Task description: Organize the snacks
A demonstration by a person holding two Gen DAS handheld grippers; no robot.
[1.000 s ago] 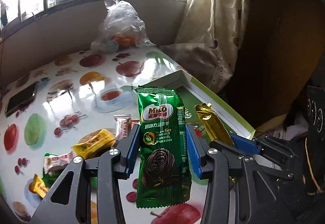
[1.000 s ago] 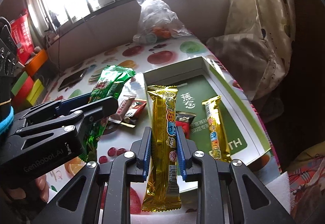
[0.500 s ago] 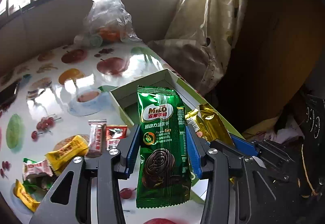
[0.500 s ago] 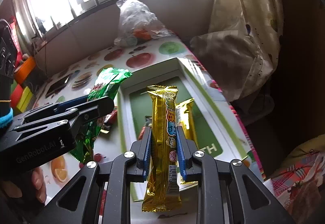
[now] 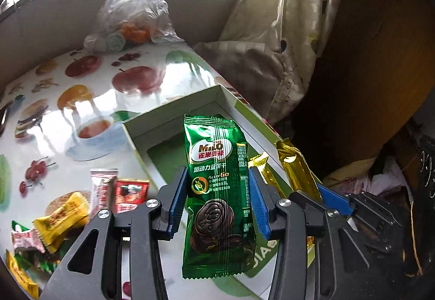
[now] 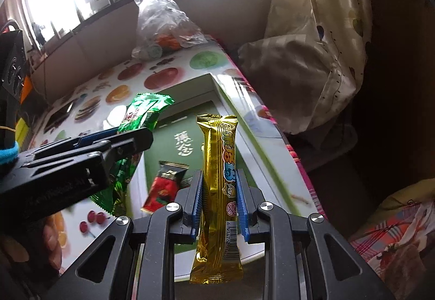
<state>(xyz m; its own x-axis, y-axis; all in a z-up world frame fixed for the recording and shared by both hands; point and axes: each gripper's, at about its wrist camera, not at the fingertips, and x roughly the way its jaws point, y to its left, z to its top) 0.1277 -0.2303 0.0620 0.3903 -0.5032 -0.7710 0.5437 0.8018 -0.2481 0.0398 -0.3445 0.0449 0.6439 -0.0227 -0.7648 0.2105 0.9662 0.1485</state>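
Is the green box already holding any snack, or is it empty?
Not empty: a red-and-black snack packet lies on the floor of the green box.

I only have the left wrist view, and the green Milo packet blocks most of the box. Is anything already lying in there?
Observer: Yes. The right wrist view shows a red-and-black packet lying on the green floor of the box.
Operator: Is the gold bar at my right edge properly gripped?
Observer: The right gripper is shut on the gold bar at about its middle, and the bar stands upright.
Operator: Where does my packet sit from that side?
Observer: The green Milo packet in the left gripper appears over the box's left wall, not over its middle.
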